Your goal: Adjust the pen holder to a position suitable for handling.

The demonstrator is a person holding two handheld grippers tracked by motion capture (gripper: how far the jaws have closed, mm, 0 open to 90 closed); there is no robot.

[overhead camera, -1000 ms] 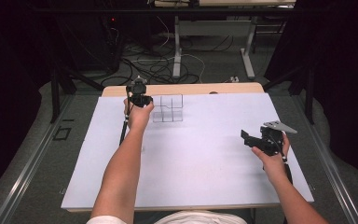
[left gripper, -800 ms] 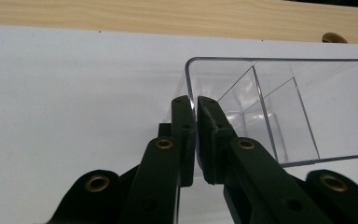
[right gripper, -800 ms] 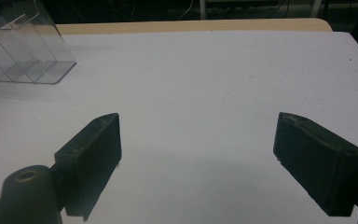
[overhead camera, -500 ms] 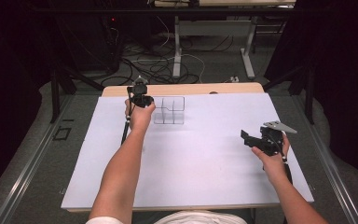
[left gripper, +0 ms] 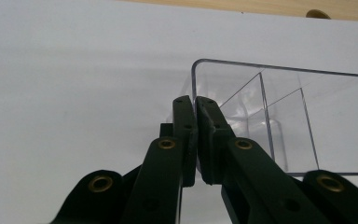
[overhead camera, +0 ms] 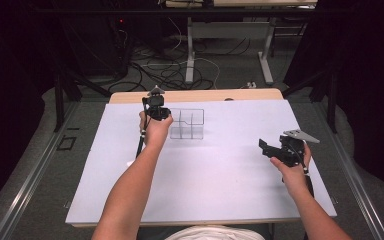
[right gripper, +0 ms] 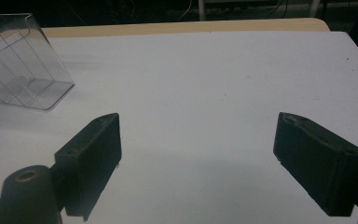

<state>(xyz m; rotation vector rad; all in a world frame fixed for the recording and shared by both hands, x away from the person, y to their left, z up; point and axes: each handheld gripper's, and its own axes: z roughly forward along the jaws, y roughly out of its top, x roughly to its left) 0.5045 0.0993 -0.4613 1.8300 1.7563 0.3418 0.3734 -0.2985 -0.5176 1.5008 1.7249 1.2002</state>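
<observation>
The clear plastic box, split inside into compartments, sat on the white sheet that covered the table, near the far edge and a little left of the middle. The left gripper was at the box's left end, held up by the person's left hand with the forearm stretched far across the table. In the left gripper view its two black jaws stood almost together, with just a thin slit between them, and the left wall of the box ran into that slit, so the gripper looked clamped on the wall near its rim.

The right gripper was well apart from the box, over by the right edge of the table, gripped in the right hand with the grey three-cornered plate on top. Its jaws were spread wide in the right gripper view and had hold of nothing; bare white sheet lay between them. The box showed off at the upper left of that view, and the wooden far edge of the table ran behind it.
</observation>
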